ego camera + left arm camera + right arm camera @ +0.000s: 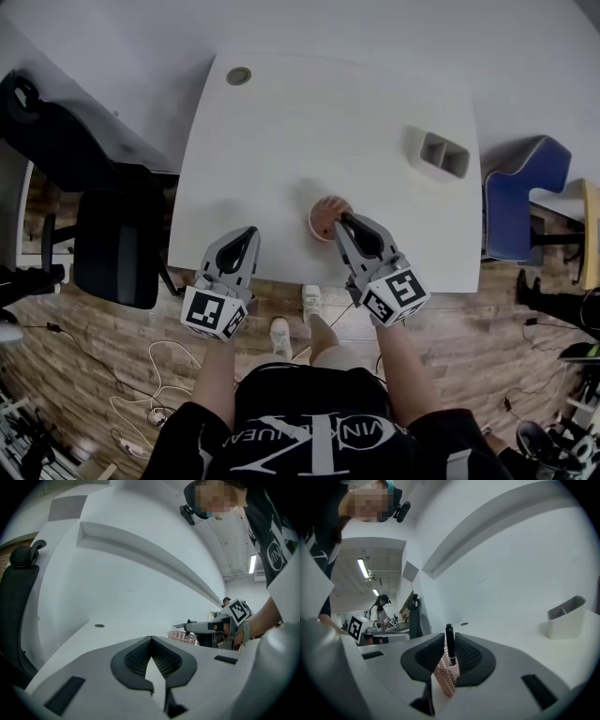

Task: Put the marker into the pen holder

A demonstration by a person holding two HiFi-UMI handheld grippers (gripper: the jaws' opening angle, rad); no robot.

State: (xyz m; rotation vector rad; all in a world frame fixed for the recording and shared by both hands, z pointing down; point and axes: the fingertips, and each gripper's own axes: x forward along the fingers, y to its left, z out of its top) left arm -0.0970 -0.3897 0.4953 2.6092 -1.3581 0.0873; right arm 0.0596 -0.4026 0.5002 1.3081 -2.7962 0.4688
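Note:
A pink mesh pen holder (324, 216) stands near the front edge of the white table (309, 122). My right gripper (344, 219) hangs just above it, shut on a black marker (449, 641) that stands upright between the pads. The marker's lower end reaches down into the pen holder (446, 679). My left gripper (247, 232) hovers over the table's front edge, left of the holder, shut with nothing in it (151, 639). From the left gripper view, the right gripper (201, 626) shows over the holder (183, 637).
A grey desk organiser (439, 155) sits at the table's right side. A round cable grommet (238, 76) is at the far left. A black office chair (112, 248) stands left of the table and a blue chair (525, 192) to its right. Cables lie on the wooden floor.

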